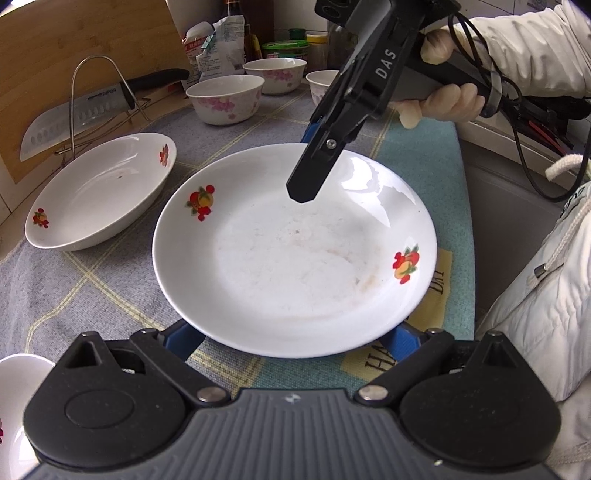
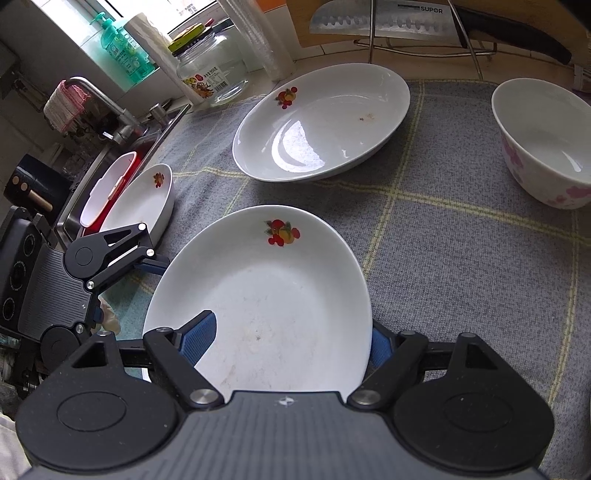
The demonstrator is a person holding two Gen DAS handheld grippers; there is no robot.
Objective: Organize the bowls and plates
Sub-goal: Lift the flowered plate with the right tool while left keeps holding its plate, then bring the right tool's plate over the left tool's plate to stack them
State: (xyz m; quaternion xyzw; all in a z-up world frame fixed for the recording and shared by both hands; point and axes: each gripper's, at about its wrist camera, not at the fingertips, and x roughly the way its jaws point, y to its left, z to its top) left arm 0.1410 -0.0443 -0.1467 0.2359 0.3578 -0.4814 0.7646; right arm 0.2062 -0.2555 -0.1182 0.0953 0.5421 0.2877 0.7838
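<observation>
Now, held plate: the plate (image 2: 269,295) sits tilted between my two grippers, above the cloth (image 2: 461,258).
Right gripper: my right gripper (image 2: 291,336) is clamped on the plate's near rim, one blue pad (image 2: 201,334) on its inner face, the other behind the rim.
Left gripper: my left gripper (image 1: 291,338) has its blue fingers (image 1: 184,336) spread wide under the plate's near edge; I cannot tell if they touch it.
Hand: my right hand (image 1: 448,98) grips the handle, up and right of the left gripper.
Second plate: another plate (image 2: 325,122) lies ahead of my right gripper, beyond the held one.
Small dish: a dish (image 2: 147,201) lies ahead and left, by the sink (image 2: 85,195).
Bowl: a bowl (image 2: 543,144) stands ahead and right.
Knife: a knife (image 2: 380,22) rests in a rack beyond the second plate.
</observation>
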